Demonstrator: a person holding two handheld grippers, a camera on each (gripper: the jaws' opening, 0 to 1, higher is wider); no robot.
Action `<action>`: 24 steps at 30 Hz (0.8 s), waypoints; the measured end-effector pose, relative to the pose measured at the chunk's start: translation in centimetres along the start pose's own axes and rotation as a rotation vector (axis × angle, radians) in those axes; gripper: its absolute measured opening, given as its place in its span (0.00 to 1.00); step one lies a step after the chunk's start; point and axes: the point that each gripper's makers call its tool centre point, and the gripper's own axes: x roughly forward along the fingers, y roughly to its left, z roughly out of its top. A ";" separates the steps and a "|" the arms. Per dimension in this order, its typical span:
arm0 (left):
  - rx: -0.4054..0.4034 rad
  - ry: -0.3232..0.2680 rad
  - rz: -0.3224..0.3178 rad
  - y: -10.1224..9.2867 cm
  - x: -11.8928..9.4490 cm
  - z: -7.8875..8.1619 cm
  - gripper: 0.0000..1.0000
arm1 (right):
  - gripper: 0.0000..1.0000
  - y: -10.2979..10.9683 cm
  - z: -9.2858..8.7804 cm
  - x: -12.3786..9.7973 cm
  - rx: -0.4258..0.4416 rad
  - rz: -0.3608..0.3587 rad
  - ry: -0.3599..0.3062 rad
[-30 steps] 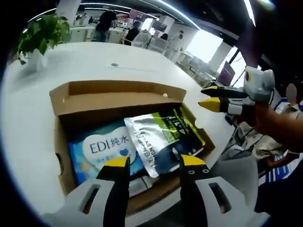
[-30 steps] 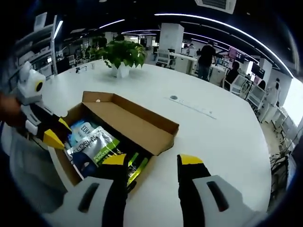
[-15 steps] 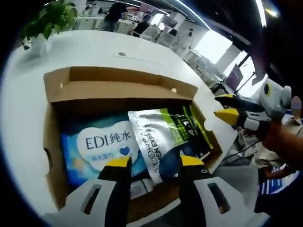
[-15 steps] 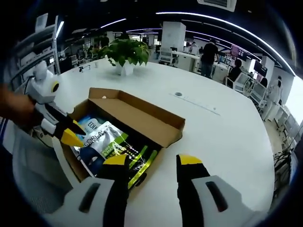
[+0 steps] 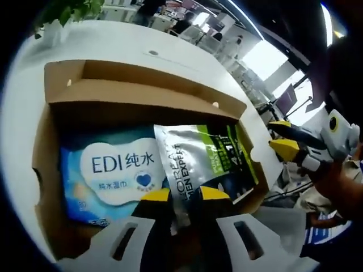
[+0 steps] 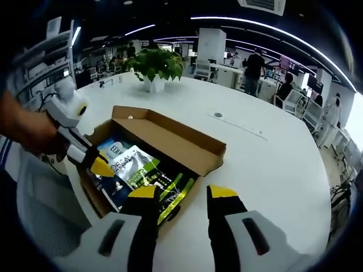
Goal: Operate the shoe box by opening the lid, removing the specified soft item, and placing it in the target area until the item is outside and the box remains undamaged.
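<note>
The left gripper [image 5: 185, 194] is closing narrowly over the silver pouch [image 5: 195, 164] lying in the open box [image 6: 164, 136] beside the wipes [image 5: 110, 175]; the right gripper [image 6: 181, 192] is hovering open, holding nothing, over the table's [image 6: 266, 164] near edge.

"EDI纯水" on blue pack [image 5: 110, 173]; "L'OREAL MEN EXPERT" on pouch [image 5: 195, 164]

Left hand-held gripper [image 5: 184, 195] tips cover the near edge of the silver-green pouch [image 5: 198, 161]; contact unclear. The pouch overlaps the blue wipes pack [image 5: 108, 173], hiding its right part. Shoe box [image 5: 136, 99] near wall sits behind the gripper body. Small print on both packs unreadable. Potted plant [image 5: 68, 11] cut off at the frame edge.
</note>
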 end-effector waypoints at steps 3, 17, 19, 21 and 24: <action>-0.010 -0.004 -0.013 0.2 -0.1 0.2 0.00 | 0.29 0.0 -0.3 0.1 0.000 0.000 0.007; -0.023 -0.022 0.024 1.9 -1.5 0.1 0.00 | 0.26 1.8 0.0 1.4 -0.012 0.056 0.019; -0.037 -0.027 0.027 2.3 -1.8 0.1 0.00 | 0.25 2.3 0.0 1.8 -0.021 0.067 0.024; -0.034 -0.026 0.030 2.6 -2.1 0.0 0.00 | 0.26 2.8 0.1 2.2 -0.023 0.079 0.028; -0.046 -0.028 0.029 3.1 -2.4 -0.1 0.00 | 0.27 3.4 -0.3 3.1 -0.038 0.092 0.061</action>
